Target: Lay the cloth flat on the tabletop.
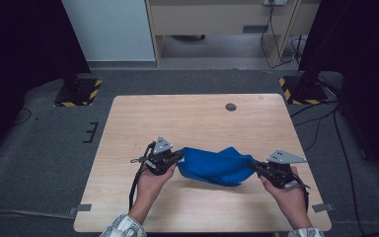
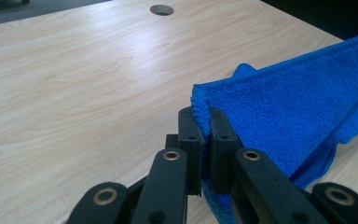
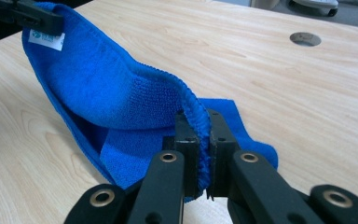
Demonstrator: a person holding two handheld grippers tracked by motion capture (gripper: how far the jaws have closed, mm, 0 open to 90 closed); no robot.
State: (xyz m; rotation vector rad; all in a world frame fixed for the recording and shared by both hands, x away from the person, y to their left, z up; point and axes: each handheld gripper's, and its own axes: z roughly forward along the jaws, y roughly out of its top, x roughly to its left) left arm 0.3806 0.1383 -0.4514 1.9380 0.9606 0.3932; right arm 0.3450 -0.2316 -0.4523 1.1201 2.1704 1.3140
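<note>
A blue microfibre cloth [image 1: 214, 165] hangs between my two grippers a little above the wooden table [image 1: 192, 118]. My left gripper [image 1: 176, 157] is shut on the cloth's left end; in the left gripper view the cloth edge [image 2: 200, 109] is pinched between the jaws of that gripper [image 2: 200, 122]. My right gripper [image 1: 254, 165] is shut on the right end, and the right gripper view shows the folded cloth edge [image 3: 193, 105] clamped by it [image 3: 198, 123]. The cloth [image 3: 112, 88] sags in the middle, with a white label [image 3: 46, 39] near the far end.
A round cable hole [image 1: 231, 106] sits in the table near its far edge. Bare tabletop lies beyond and in front of the cloth. Black stands with yellow-striped bases [image 1: 79, 91] flank the table on the floor.
</note>
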